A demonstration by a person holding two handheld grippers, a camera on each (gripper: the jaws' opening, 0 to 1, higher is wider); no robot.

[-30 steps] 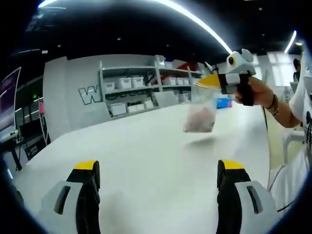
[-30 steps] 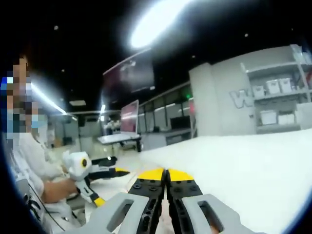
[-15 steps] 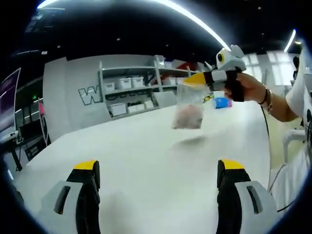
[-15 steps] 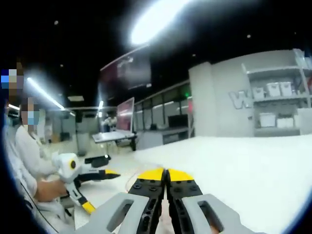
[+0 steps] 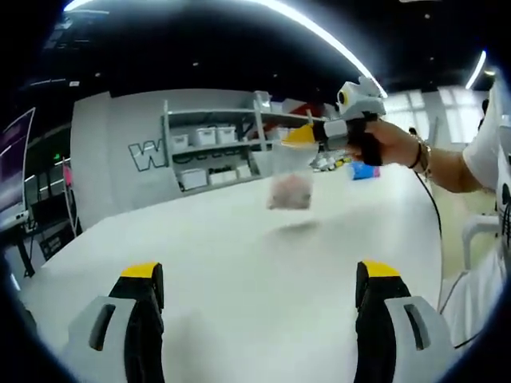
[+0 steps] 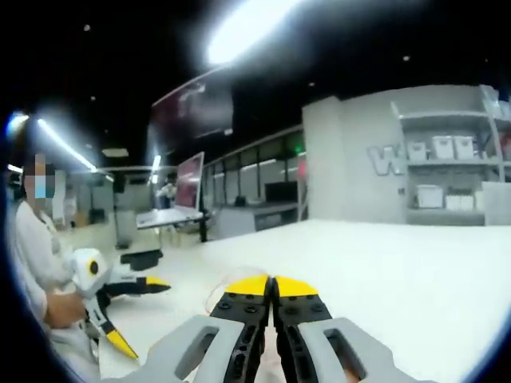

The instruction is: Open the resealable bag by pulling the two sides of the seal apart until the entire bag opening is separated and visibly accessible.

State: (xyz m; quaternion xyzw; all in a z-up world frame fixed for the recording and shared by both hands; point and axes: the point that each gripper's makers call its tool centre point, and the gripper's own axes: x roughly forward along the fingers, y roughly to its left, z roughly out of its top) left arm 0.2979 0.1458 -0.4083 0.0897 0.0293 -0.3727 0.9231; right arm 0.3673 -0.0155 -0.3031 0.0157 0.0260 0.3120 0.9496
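**Q.** How do your two tongs stand, and where is the bag?

**A.** My left gripper point(image 5: 259, 303), with grey jaws tipped in yellow, is spread wide and holds nothing; it hovers low over the broad white tabletop point(image 5: 239, 247). My right gripper point(image 6: 272, 289) has its yellow-tipped jaws pressed together on the top edge of the clear resealable plastic bag with pinkish contents point(image 5: 290, 190). In the left gripper view that bag hangs below the right gripper point(image 5: 307, 136), lifted off the table and well apart from my open left jaws.

**Q.** What has just changed?

**A.** Over the last second the hanging bag has travelled leftwards across the left gripper view, while the shelves point(image 5: 215, 148) behind it have kept their place. So the right hand point(image 5: 375, 144) is carrying it, not the camera drifting. In the right gripper view my left gripper point(image 6: 120, 287) has slid towards the lower left.

**Q.** What does that mean for the task?

**A.** I judge the seal not yet parted, though blur hides it. Only one side is gripped. The bag is being brought before the free tongs, which must next pinch the opposite lip so the two sides can be pulled apart.
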